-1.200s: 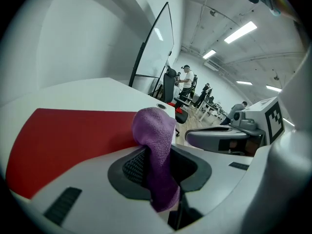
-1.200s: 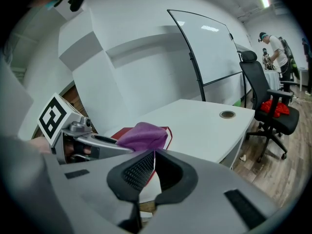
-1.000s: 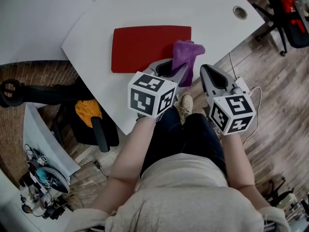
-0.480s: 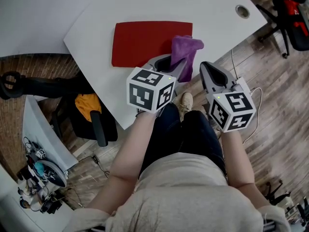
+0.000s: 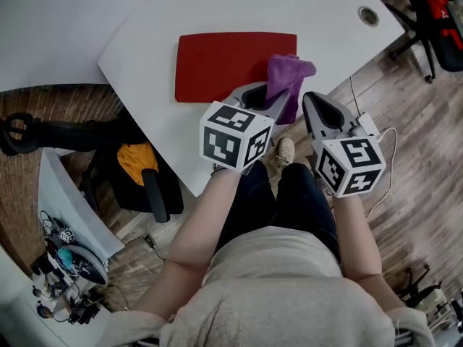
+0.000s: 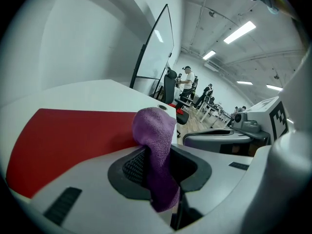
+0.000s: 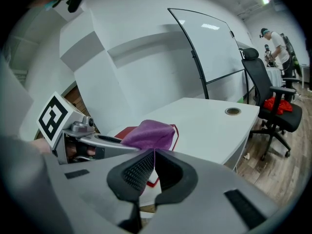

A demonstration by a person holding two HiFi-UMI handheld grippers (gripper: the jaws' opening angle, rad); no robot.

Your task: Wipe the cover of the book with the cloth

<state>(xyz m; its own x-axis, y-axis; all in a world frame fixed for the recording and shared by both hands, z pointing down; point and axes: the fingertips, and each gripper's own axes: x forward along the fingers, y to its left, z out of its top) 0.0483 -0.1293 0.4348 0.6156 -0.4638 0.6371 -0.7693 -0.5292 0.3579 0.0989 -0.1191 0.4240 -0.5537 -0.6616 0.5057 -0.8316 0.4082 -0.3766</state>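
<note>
Two grippers in use, one per hand, both at the 6 o'clock edge of the white table (image 5: 304, 6).

Left gripper (image 5: 269, 107):
- Jaws closed on the purple cloth (image 5: 289, 74).
- Narrow fold pinched between the ribbed pads (image 6: 132, 165); bulk of the cloth bunched above the tips, short tail hanging behind them.
- Aimed toward 12 o'clock.

Cloth position:
- At 12 to 1 o'clock of the left gripper tips.
- Over the 4 o'clock corner of the red book (image 5: 224, 63).
- Contact between cloth and cover: cannot tell from any view.

Book:
- Closed, flat on the table, long side running 9 to 3 o'clock.
- At 11 o'clock of the left gripper, cover largely bare.

Right gripper (image 5: 311, 103):
- At 3 o'clock of the left gripper, just beside it.
- Jaws pressed together at the tips, nothing between them.
- Tips at the table edge, body over the wooden floor (image 5: 412, 136).

Round cable port (image 5: 368, 15): in the table top at 2 o'clock of the book, well apart from it.
</note>
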